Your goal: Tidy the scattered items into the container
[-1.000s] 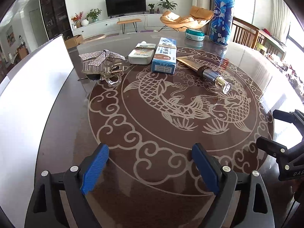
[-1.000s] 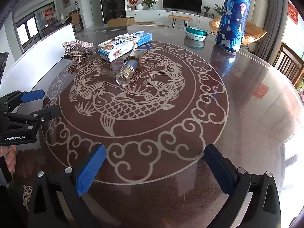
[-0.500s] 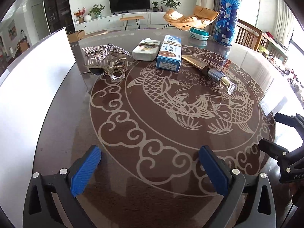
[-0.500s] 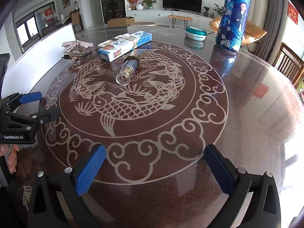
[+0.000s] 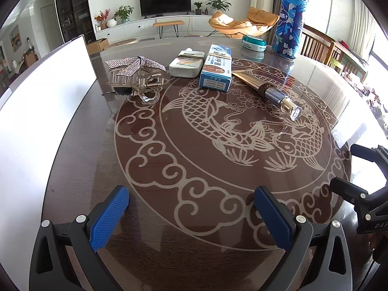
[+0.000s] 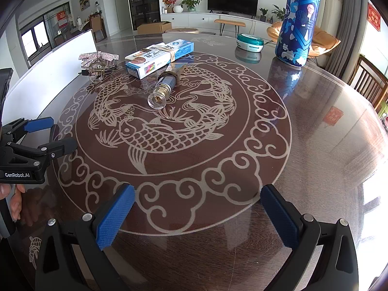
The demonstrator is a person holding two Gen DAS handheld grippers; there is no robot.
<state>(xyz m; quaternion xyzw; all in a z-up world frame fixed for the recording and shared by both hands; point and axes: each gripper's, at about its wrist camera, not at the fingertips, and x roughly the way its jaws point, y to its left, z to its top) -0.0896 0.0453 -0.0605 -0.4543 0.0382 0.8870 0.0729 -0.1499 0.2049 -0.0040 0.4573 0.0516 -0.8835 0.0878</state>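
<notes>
I held both tools above the table (image 5: 84,169), the left gripper (image 5: 191,214) and right gripper (image 6: 197,214) each spread wide with nothing between the pads. The hair clip (image 5: 135,80), white bottle (image 5: 185,64), blue box (image 5: 215,69) and gold tube (image 5: 269,89) lay clustered across the table, beside the white container (image 5: 43,101).

right gripper (image 6: 197,215): jaws wide apart, nothing between, above tabletop (image 6: 315,133) | left gripper (image 6: 52,134): at left edge, jaws apart, empty | gold tube (image 6: 167,82): lying on fish pattern, cap toward camera | blue-white box (image 6: 160,57): just behind tube | hair clip (image 6: 97,68): left of box | white container (image 6: 48,68): along left rim | tall blue can (image 6: 299,21): upright, far right
</notes>
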